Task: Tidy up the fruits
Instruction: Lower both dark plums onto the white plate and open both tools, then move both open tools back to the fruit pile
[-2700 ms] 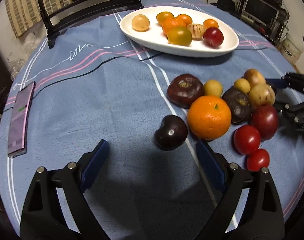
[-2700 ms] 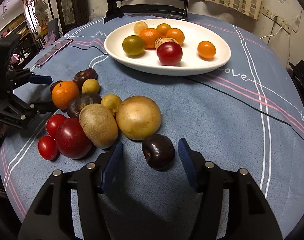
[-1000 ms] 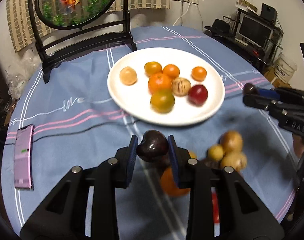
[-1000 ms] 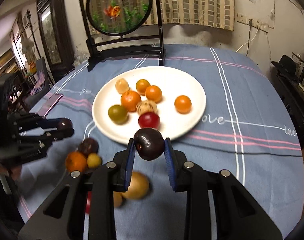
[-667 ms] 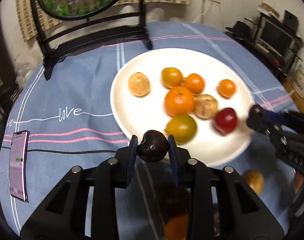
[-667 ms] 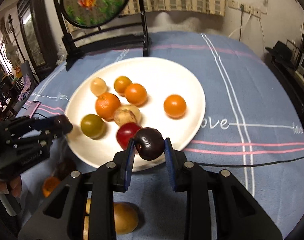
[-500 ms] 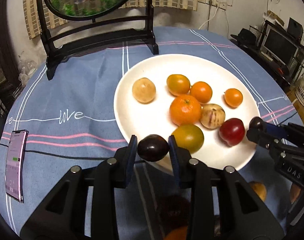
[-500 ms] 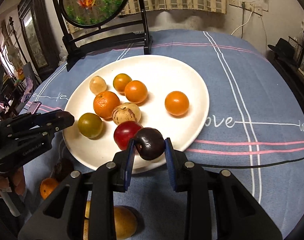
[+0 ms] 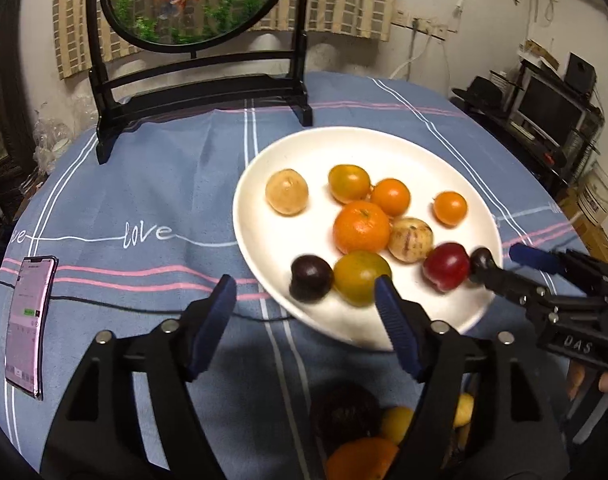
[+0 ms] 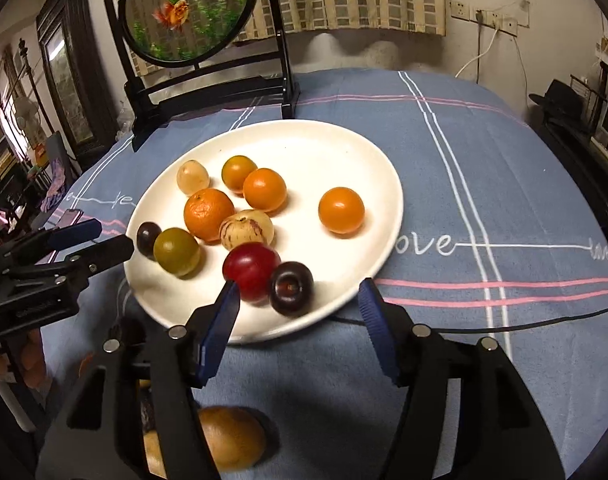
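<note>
Both pairs of jaws have just been opening and now grip nothing: the left gripper (image 9: 304,300) stands wide, a dark plum (image 9: 311,278) loose between its pads on the white plate's (image 9: 384,146) near rim, and the right gripper (image 10: 296,304) stands apart around a second dark plum (image 10: 291,289) resting against a red plum (image 10: 251,266).

We count nine fruits on the plate: two dark plums, one red, one green-yellow fruit (image 9: 362,277), four orange ones, one pale round one (image 9: 286,191), plus a striped cream fruit (image 9: 410,239), which makes ten.

Only the left wrist view shows the phone (image 9: 28,322) whole on the blue-clothed surface (image 9: 144,184); the right wrist view alone shows a brown fruit (image 10: 230,442).

Fruits under the left gripper are blurred, partly hidden.
</note>
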